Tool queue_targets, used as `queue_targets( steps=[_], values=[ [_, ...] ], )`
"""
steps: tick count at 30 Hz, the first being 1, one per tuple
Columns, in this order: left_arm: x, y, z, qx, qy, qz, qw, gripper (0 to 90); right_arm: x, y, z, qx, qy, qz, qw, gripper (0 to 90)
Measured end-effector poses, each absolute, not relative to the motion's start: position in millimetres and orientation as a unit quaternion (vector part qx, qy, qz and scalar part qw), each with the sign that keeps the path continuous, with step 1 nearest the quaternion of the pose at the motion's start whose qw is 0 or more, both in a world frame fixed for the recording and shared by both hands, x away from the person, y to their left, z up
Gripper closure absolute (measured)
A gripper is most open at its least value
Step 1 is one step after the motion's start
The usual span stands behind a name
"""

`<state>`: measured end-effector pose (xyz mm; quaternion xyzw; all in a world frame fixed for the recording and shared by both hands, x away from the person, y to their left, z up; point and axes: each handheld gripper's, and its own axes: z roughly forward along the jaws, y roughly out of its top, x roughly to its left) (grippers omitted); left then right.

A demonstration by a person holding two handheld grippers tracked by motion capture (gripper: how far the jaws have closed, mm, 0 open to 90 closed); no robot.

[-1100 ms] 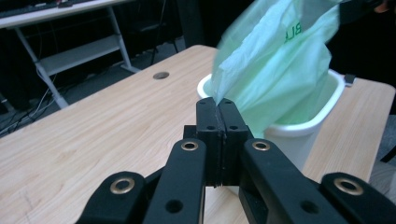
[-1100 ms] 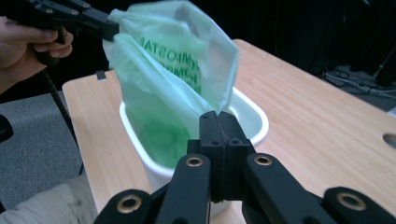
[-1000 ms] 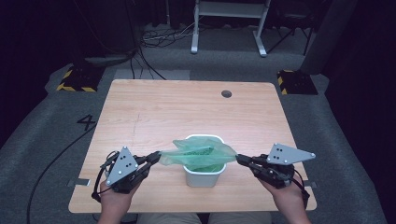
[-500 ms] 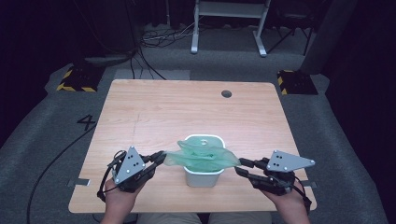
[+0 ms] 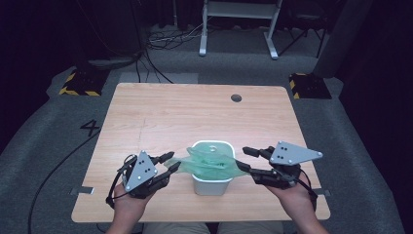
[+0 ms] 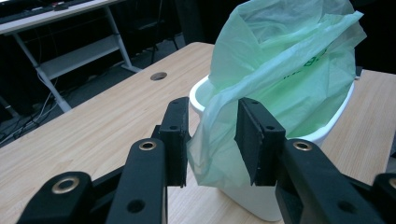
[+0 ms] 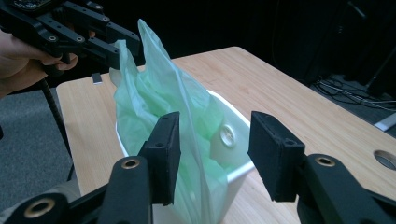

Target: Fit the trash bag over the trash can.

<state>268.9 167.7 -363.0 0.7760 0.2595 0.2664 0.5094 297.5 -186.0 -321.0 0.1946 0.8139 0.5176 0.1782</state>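
Note:
A small white bin (image 5: pixel 212 185) stands near the table's front edge with a pale green plastic bag (image 5: pixel 209 164) draped in it. My left gripper (image 5: pixel 171 161) is at the bag's left edge. Its jaws have just been opening, and the bag's edge (image 6: pixel 212 140) hangs loose between the parted pads. My right gripper (image 5: pixel 243 158) is at the bin's right side. Its jaws have also just been opening and stand wide, with the bag (image 7: pixel 154 93) beside one pad (image 7: pixel 163 149) and unpressed. The bin's rim (image 7: pixel 243 170) lies below them.
The wooden table (image 5: pixel 195 117) has a round hole (image 5: pixel 236 98) near its back right. Behind it stand a white metal frame (image 5: pixel 238 29) and cables on the floor. Yellow-and-black striped blocks (image 5: pixel 80 83) (image 5: pixel 307 85) flank the table's back corners.
Both grippers went from shut on the bag's edges to open. The bag, stretched sideways before, has slackened over the bin. The right hand has shifted slightly outward and up.

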Motion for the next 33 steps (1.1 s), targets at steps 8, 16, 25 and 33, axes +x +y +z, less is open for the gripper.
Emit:
queue_targets(
  steps=[8,16,25,33],
  values=[
    [271.2,162.5,-361.9,0.786,0.247,0.260,0.504,74.5,309.9,-152.3,-323.2,0.164,0.833,0.500,0.171,69.1],
    [269.9,165.9,-361.4,0.786,0.246,0.259,0.504,86.0,314.7,-150.7,-324.2,0.165,0.837,0.493,0.168,89.8],
    [269.0,170.8,-361.2,0.789,0.249,0.264,0.496,89.9,314.0,-169.1,-322.1,0.184,0.830,0.498,0.173,89.9],
    [265.9,182.4,-361.3,0.783,0.264,0.273,0.492,89.9,313.4,-185.8,-321.7,0.203,0.822,0.502,0.177,90.0]
  ],
)
